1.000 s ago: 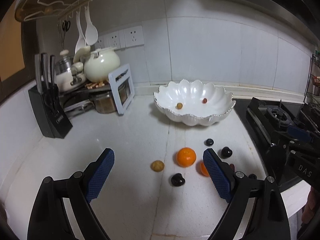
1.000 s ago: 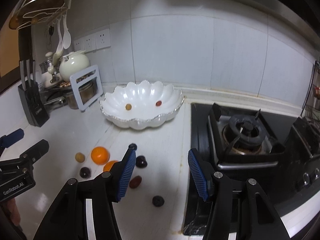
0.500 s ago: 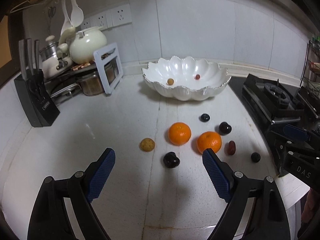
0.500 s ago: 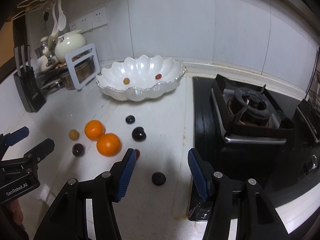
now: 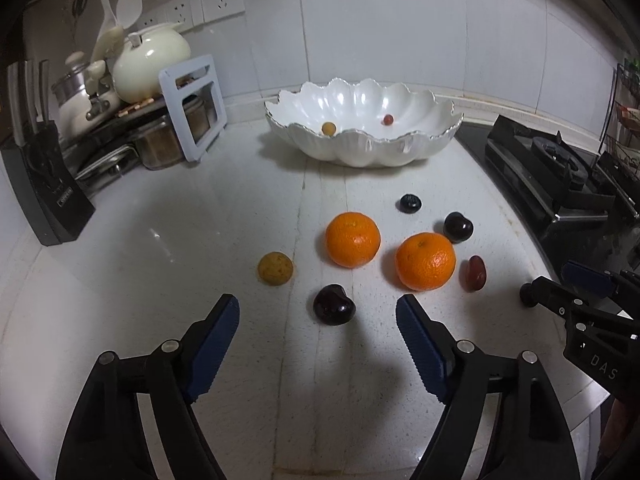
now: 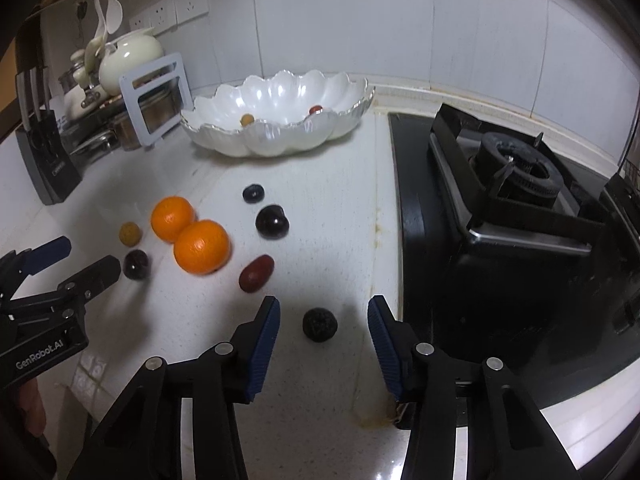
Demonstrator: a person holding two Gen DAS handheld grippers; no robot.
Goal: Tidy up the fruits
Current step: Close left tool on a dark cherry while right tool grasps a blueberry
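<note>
Fruit lies scattered on the white bench (image 5: 168,248), between a scalloped white bowl (image 5: 362,148) near the back wall and the bench's front edge. Inside the bowl rest a small yellow fruit (image 5: 328,128) and a small red fruit (image 5: 387,119), well apart from each other.

Left gripper (image 5: 318,322): the jaws have just been closing but stand apart, pads touching nothing. A dark cherry (image 5: 333,305) lies on the bench just ahead of the gap between the blue fingertips. Beyond it sit two oranges, one (image 5: 352,239) toward the bench's middle and one (image 5: 425,261) nearer the stove side. A rough yellow-brown fruit (image 5: 275,268) lies toward the knife-block side of the first orange.

Right gripper (image 6: 323,316): the jaws have likewise just been closing and remain apart. A rough dark round fruit (image 6: 319,324) lies on the bench between the two fingertips, touched by neither pad. A reddish oblong fruit (image 6: 256,273) lies just beyond, beside the nearer orange. Farther back are a glossy dark cherry (image 6: 272,221) and a small dark blue berry (image 6: 253,193).

A black gas stove (image 6: 516,216) borders the bench's right edge; a knife block (image 5: 40,184) stands at the left edge.
</note>
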